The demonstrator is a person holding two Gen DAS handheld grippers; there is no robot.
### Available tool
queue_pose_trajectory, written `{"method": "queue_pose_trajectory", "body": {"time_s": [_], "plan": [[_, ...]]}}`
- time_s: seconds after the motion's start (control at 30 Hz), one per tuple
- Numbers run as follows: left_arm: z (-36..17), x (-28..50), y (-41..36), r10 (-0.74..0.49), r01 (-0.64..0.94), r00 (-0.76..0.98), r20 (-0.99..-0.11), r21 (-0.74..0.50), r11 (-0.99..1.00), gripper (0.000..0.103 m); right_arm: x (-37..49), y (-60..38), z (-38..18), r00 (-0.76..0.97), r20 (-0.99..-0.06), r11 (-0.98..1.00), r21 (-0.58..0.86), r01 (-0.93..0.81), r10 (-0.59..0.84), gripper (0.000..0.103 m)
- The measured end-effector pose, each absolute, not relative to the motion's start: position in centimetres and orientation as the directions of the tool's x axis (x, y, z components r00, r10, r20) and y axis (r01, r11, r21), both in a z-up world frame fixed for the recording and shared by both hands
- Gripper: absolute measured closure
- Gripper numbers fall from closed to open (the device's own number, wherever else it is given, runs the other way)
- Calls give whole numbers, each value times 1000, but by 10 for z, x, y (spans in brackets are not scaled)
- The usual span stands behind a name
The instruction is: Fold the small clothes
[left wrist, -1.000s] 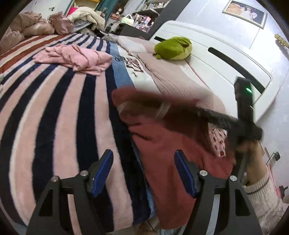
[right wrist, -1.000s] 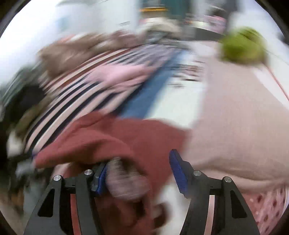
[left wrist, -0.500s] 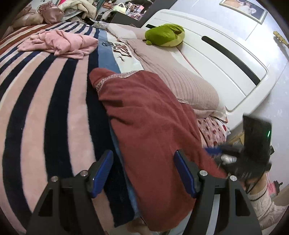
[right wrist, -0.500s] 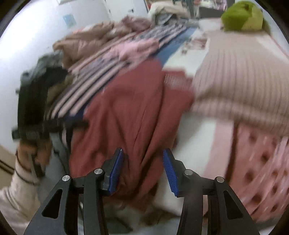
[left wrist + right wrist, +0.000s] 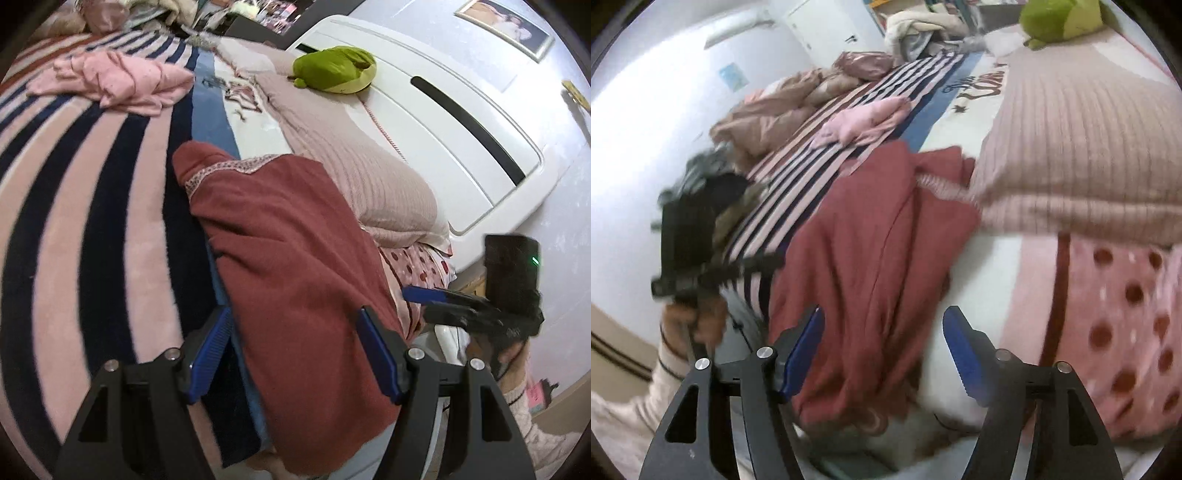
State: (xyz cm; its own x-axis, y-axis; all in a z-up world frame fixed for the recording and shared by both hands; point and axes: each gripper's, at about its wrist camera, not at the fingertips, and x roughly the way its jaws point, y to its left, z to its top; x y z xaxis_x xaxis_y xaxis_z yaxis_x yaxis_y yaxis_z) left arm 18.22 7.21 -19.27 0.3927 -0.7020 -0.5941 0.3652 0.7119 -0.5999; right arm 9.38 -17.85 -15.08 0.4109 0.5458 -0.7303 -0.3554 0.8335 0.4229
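A dark red garment with a lace-trimmed edge lies spread over the bed's near edge, partly hanging down; it also shows in the right wrist view. My left gripper is open and empty, its blue pads either side of the garment's lower part. My right gripper is open and empty above the garment's hanging end; it also shows in the left wrist view, right of the garment. A crumpled pink garment lies further back on the striped blanket.
A ribbed beige pillow lies right of the red garment, with a polka-dot pink sheet below it. A green plush toy sits by the white headboard. A heap of clothes lies at the far side.
The right gripper let go of the red garment's end and pulled back to the bed's edge. The garment now lies spread flat. The left gripper moved closer to its lower part.
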Motion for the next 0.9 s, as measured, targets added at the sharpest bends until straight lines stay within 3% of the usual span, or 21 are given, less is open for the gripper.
{"method": "queue_pose_trajectory", "body": {"time_s": [0.07, 0.1, 0.13, 0.17, 0.2, 0.23, 0.3, 0.53, 0.9], "plan": [[-203, 192, 67, -713, 337, 362, -601, -628, 701, 42, 125, -176, -173, 301, -754, 806, 494, -327, 584, 38], [-208, 196, 64, -716, 325, 353, -602, -639, 697, 62, 138, -171, -189, 233, -764, 789, 524, -320, 602, 39], [-212, 198, 60, -712, 318, 349, -609, -638, 701, 70, 147, -162, -198, 216, -766, 785, 530, -321, 606, 41], [-213, 199, 58, -704, 311, 357, -614, -632, 710, 80, 154, -157, -201, 235, -755, 781, 532, -327, 612, 51], [-212, 200, 59, -701, 305, 367, -612, -632, 712, 92, 159, -154, -203, 231, -741, 768, 554, -320, 631, 73], [-207, 200, 60, -689, 297, 387, -612, -625, 722, 92, 162, -152, -204, 223, -726, 754, 581, -308, 650, 83], [-192, 198, 64, -664, 296, 432, -610, -600, 744, 93, 166, -142, -199, 250, -725, 763, 569, -308, 642, 87], [-100, 191, 105, -597, 330, 576, -558, -509, 795, 93, 165, -104, -128, 356, -637, 727, 550, -411, 683, 89], [67, 133, 227, -297, 178, 836, -462, -284, 942, 93, 161, 35, 15, 402, -479, 610, 439, -660, 780, 90]]}}
